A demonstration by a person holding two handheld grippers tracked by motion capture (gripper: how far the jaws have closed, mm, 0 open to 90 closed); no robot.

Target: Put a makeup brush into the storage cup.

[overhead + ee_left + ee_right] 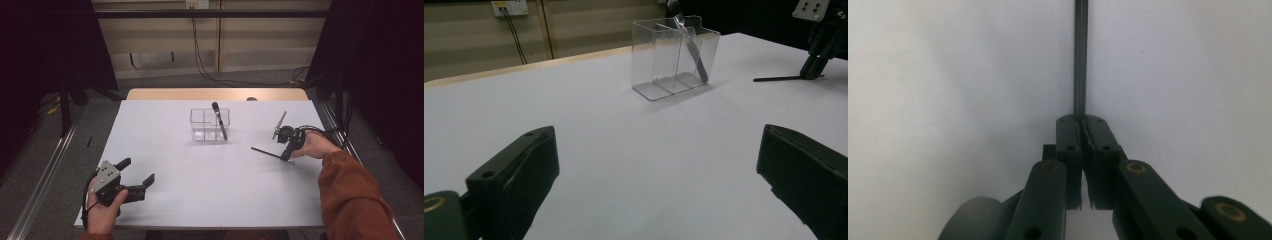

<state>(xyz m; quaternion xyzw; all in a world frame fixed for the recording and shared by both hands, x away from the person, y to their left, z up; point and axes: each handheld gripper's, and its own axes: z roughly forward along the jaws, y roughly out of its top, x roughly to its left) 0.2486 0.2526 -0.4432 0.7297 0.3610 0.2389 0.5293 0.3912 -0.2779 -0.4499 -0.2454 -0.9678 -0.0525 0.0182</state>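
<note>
Pinched a thin dark stick (265, 151) at its near end, flat on the white table (200, 195), right of the middle and well apart from the clear divided holder (210, 131). Seen along the right gripper view: stick (1080, 60) running straight out from the closed jaws of the right gripper (1080, 120), pads pressed on it with no gap showing. Seen from above: right gripper (287, 158) tipped down onto the stick's right end, with the far end pointing left across the table.

Judged as the pick-up step: grasp made, stick not yet lifted. Found a dark-tipped tool (219, 120) already leaning in the right-hand part of the holder, so probably meant the stick for the same holder.

Called next for a lift clear of the table, a turn of the wrist to bring the stick near upright, and a carry leftward and away to the holder's open top without knocking its thin wall or the leaning tool.

Kept the left gripper (137, 170) low at the near left corner, jaws spread wide on nothing, aimed toward the holder (674, 55).
</note>
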